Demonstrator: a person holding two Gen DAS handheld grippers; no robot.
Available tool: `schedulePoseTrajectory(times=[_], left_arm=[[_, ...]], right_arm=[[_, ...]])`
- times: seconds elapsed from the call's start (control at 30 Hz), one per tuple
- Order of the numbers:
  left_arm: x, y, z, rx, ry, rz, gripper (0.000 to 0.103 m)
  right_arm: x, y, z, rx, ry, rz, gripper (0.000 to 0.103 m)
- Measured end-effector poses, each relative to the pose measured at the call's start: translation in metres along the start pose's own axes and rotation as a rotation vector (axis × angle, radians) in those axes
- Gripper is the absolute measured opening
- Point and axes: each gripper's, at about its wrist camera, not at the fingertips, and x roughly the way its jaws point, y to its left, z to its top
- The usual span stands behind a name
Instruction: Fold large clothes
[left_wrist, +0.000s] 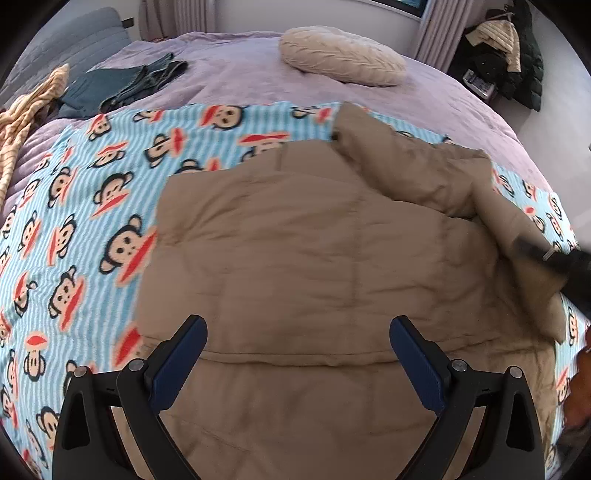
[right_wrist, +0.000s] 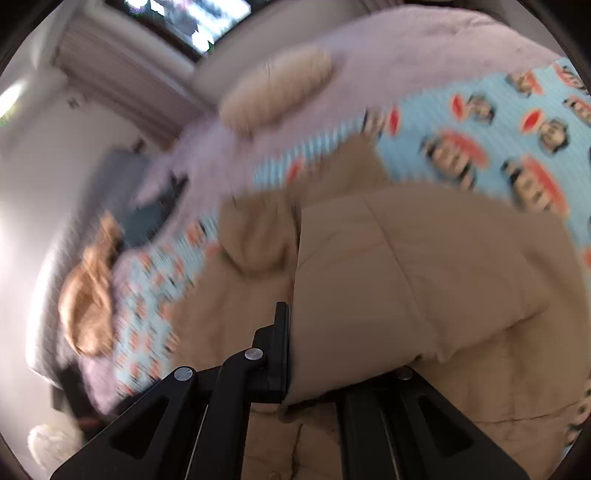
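Note:
A tan quilted jacket (left_wrist: 314, 240) lies spread on a monkey-print blanket (left_wrist: 92, 203) on the bed. My left gripper (left_wrist: 298, 325) hovers open above the jacket's near part, with nothing between its blue pads (left_wrist: 177, 362). At the right edge of the left wrist view, my right gripper (left_wrist: 524, 245) pinches a lifted fold of the jacket. In the blurred right wrist view the right gripper (right_wrist: 295, 317) is shut on that tan fold (right_wrist: 424, 277). The fabric drapes over its right finger and hides it.
A purple bedspread (left_wrist: 240, 74) covers the bed, with a beige pillow (left_wrist: 343, 55) at the far side. Dark jeans (left_wrist: 125, 85) and a cream striped garment (left_wrist: 26, 110) lie at the far left. Dark coats (left_wrist: 509, 55) hang beyond the bed's right corner.

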Motion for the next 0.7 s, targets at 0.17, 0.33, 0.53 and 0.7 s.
schedulePoseTrajectory(times=[0.17, 0.33, 0.53, 0.7], left_arm=[[0.011, 0.011, -0.002, -0.008, 0.006, -0.016, 0.100], [0.017, 0.006, -0.006, 0.005, 0.018, -0.046, 0.100], [0.013, 0.006, 0.001, -0.012, 0.007, -0.088, 0.100], [0.010, 0.015, 0.009, -0.020, -0.007, -0.111, 0.100]], right_arm=[[0.039, -0.031, -0.033, 0.103, 0.070, -0.068, 0.011], [0.028, -0.038, -0.029, 0.154, 0.079, -0.032, 0.059], [-0.028, -0.060, -0.042, 0.288, -0.041, 0.019, 0.072], [-0.040, -0.087, -0.026, 0.419, -0.126, 0.008, 0.021]])
